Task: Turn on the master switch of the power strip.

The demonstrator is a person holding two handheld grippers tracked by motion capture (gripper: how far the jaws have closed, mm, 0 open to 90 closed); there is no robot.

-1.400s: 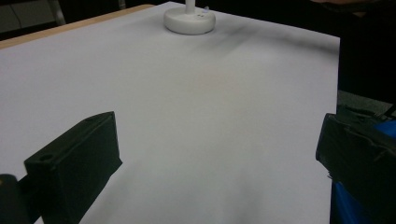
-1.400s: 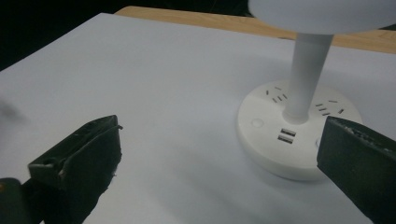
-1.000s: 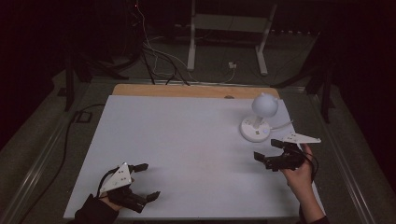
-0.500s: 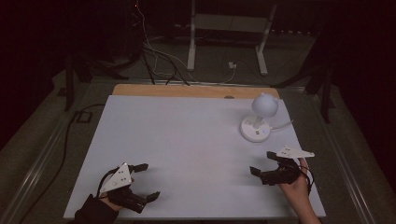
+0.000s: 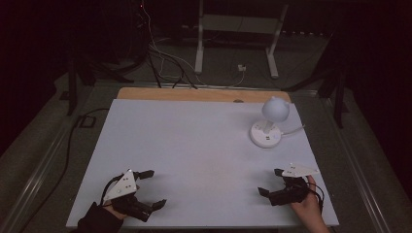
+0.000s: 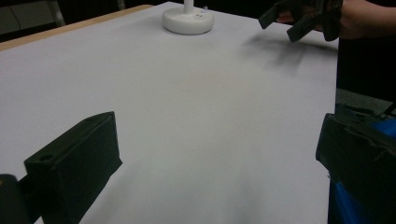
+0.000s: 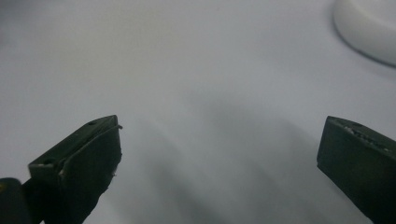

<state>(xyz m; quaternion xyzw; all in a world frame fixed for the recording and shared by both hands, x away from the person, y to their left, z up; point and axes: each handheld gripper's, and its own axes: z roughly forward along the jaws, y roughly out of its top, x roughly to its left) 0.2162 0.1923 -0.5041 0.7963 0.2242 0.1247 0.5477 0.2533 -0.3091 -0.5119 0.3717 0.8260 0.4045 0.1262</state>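
A dim lab or recording room set up for gripper work.

A white-topped desk (image 5: 194, 145) with a bare wooden back edge stands on grey carpet, dark all round. Loose cables (image 5: 160, 58) trail over the floor behind it, beside the white legs of a stand (image 5: 235, 43). A small white globe lamp (image 5: 269, 124) sits on the desk.

No readable text, labels or numbers anywhere
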